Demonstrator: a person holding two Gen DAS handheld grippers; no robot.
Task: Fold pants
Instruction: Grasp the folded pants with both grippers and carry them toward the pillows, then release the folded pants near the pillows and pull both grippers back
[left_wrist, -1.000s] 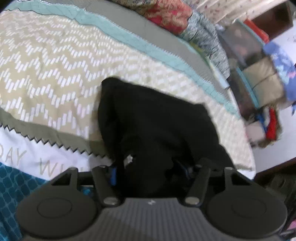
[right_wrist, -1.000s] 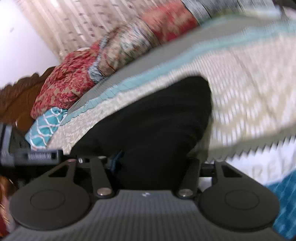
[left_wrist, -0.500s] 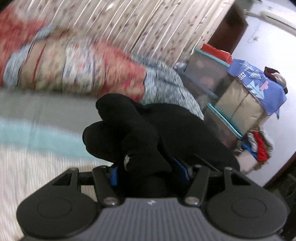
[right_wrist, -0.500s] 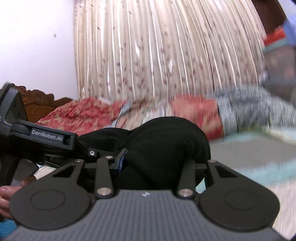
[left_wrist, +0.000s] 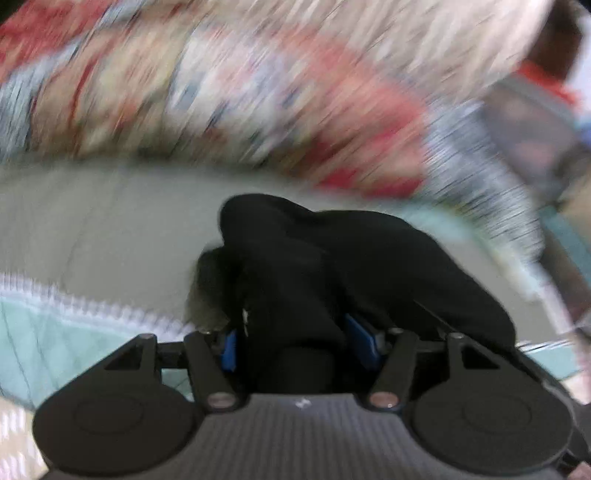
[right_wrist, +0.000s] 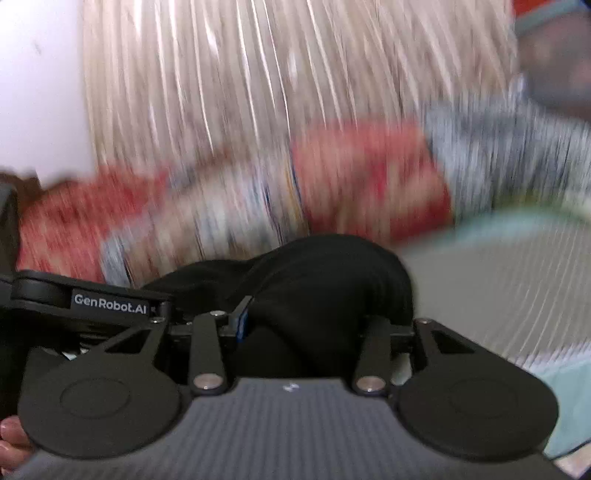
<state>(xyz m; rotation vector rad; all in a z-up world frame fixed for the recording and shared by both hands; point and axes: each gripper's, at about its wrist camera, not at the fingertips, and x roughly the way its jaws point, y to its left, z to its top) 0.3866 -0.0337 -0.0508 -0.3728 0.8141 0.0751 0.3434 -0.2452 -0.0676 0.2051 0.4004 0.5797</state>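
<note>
While both views blur, left gripper (left_wrist: 301, 341) and right gripper (right_wrist: 303, 325) jaws pinch black pants (left_wrist: 332, 258), bunched frame center over bed (left_wrist: 92, 221)

Pants (left_wrist: 332, 258): plain black. Gripper pads (left_wrist: 229, 349): blue, on black linkages. Bedspread (left_wrist: 110, 221): grey band, white zigzag trim and pale teal border at lower left. Pillows (left_wrist: 258, 92), upper frame: red, cream and grey print, probably floral; blur obscures detail. Curtain (right_wrist: 277, 92): cream, vertically pleated.
</note>
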